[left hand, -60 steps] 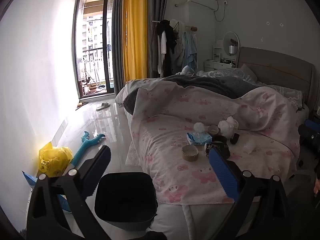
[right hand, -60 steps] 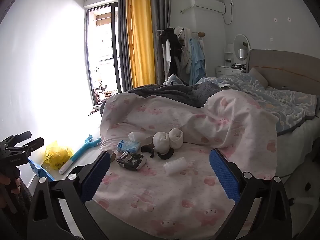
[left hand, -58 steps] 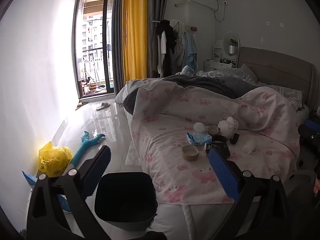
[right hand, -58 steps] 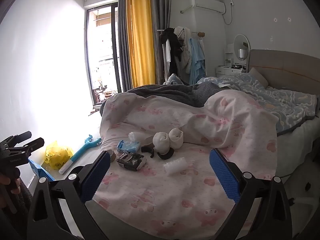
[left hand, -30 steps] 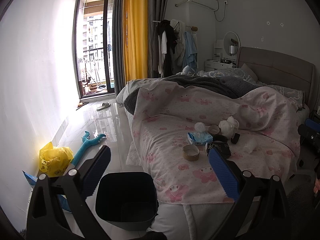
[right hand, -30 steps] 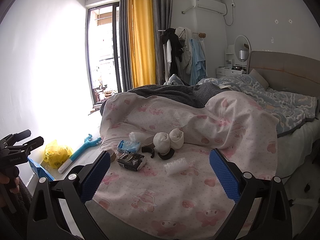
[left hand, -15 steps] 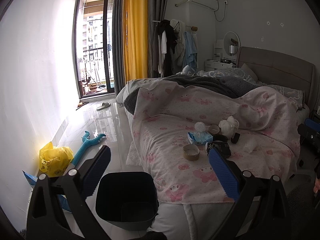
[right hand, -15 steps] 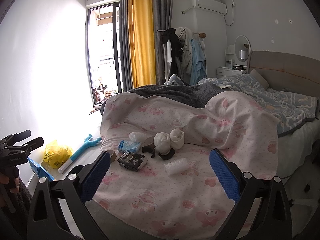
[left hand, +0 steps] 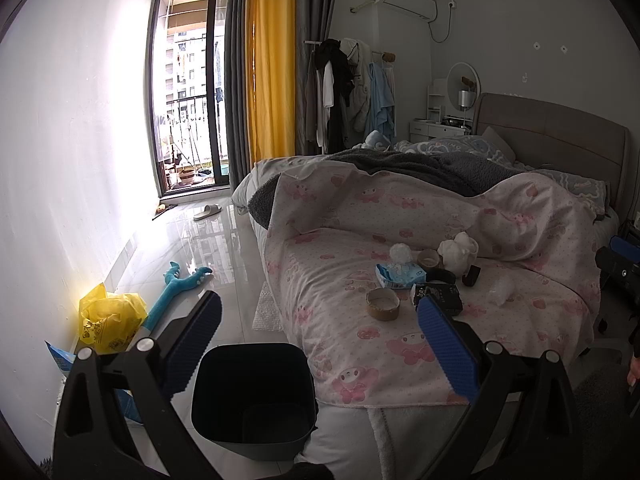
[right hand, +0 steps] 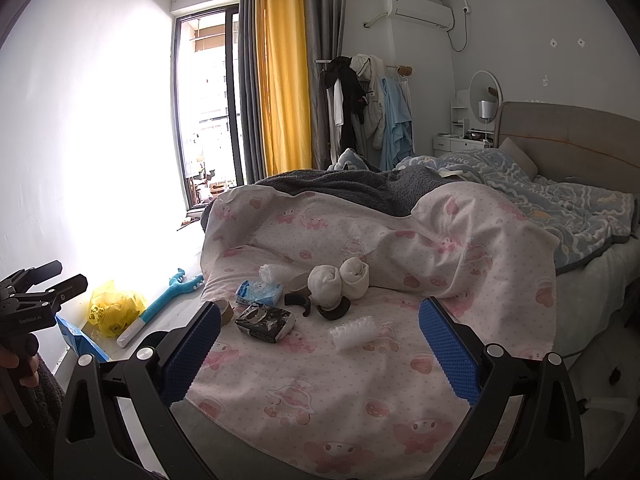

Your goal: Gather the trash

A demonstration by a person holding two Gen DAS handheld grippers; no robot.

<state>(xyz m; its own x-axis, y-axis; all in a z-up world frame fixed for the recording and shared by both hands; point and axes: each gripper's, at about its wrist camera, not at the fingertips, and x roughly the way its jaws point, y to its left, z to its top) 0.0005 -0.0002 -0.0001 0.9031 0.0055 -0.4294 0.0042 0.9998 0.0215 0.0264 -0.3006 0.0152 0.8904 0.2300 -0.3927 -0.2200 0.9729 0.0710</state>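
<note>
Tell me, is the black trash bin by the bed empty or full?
Empty: the left wrist view looks down into the trash bin and shows only its bare dark bottom.

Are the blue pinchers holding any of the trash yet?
No. The left gripper and the right gripper are both wide open with nothing between their pads. The trash, like the tape roll, lies on the bed.
</note>
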